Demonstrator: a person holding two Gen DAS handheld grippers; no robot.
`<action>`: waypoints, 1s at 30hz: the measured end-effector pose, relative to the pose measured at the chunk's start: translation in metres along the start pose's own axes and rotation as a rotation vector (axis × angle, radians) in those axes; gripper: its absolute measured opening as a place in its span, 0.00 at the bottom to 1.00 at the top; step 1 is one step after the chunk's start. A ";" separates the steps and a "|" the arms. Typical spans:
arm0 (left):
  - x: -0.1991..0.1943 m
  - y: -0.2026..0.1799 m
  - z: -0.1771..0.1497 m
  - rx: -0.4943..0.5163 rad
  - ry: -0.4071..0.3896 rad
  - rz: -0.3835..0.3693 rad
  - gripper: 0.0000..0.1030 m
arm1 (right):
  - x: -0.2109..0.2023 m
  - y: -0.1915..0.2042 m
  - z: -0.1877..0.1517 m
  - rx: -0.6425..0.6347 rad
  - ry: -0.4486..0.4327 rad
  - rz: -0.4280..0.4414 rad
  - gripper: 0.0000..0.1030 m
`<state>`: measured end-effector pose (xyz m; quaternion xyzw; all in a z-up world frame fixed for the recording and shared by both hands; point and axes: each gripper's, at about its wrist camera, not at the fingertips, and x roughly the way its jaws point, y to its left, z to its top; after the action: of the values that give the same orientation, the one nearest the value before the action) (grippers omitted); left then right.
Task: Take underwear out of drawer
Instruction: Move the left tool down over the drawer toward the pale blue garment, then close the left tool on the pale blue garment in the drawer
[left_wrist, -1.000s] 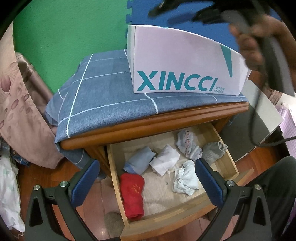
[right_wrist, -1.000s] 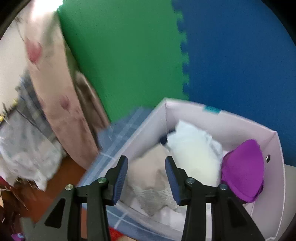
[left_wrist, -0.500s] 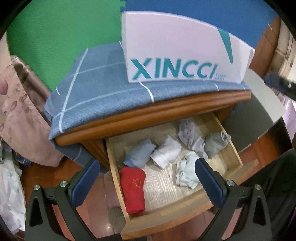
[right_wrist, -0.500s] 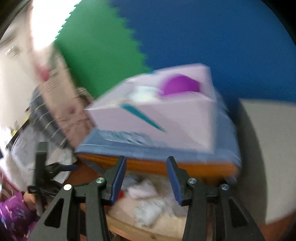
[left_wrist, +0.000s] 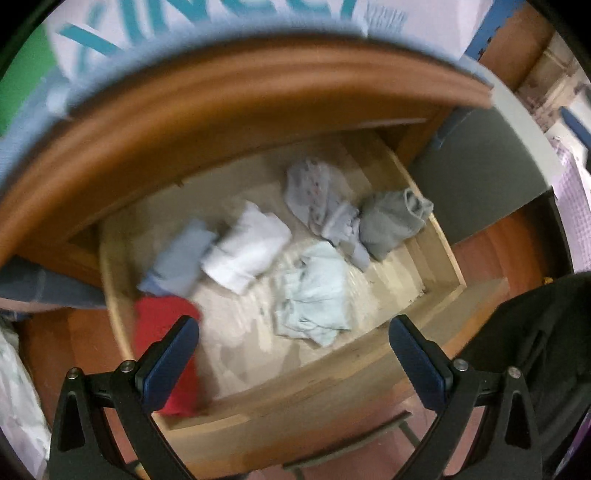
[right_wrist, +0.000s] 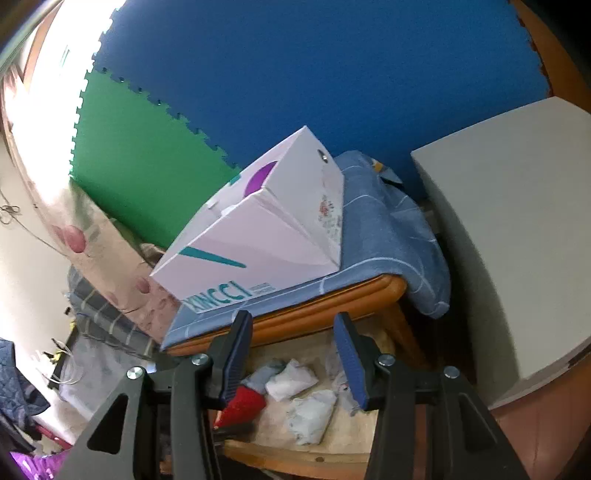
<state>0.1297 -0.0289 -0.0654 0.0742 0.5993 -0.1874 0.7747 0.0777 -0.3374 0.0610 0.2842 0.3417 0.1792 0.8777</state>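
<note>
From my left wrist camera I look steeply down into the open drawer (left_wrist: 436, 254) of the wooden nightstand (left_wrist: 221, 110), though the picture is smeared, so I read the folds only roughly. My left gripper (left_wrist: 293, 354) hangs above the drawer's front part with its jaws spread wide and nothing between them; the blue pads touch no cloth. The underwear lies loose on the drawer's pale floor: a red piece (left_wrist: 162, 332) at the near left, partly behind my left finger, a pale blue piece (left_wrist: 177, 258) behind it, a white folded piece (left_wrist: 247, 247) just beside that, a light mint piece (left_wrist: 314, 295) in the middle, a patterned grey-white piece (left_wrist: 314, 195) toward the back and a grey piece (left_wrist: 391, 221) by the right wall. On the right wrist camera my right gripper (right_wrist: 293, 358) sits outside the drawer, aimed at the nightstand's edge, its jaws partly apart and just widening, with nothing held between them. Past its fingers I see the same pieces low in the frame. On top of the nightstand a blue checked cloth (right_wrist: 388, 236) carries a white shoe box (right_wrist: 266, 236) printed XINCCI, and something purple (right_wrist: 260, 179) shows inside its open top. A grey cabinet (right_wrist: 517, 236) stands just beside the nightstand, with blue and green foam mats (right_wrist: 295, 74) on the wall behind.
</note>
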 end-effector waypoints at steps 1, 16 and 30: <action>0.008 -0.001 0.002 -0.009 0.024 -0.002 0.99 | -0.002 0.001 -0.001 0.002 0.001 0.009 0.46; 0.099 -0.007 0.023 -0.115 0.313 -0.072 0.99 | -0.020 -0.018 -0.003 0.088 0.012 0.120 0.46; 0.130 -0.007 0.026 -0.128 0.428 -0.046 0.99 | -0.024 -0.025 -0.002 0.135 0.009 0.182 0.46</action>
<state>0.1782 -0.0709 -0.1819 0.0495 0.7622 -0.1466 0.6286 0.0623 -0.3679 0.0560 0.3717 0.3299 0.2361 0.8350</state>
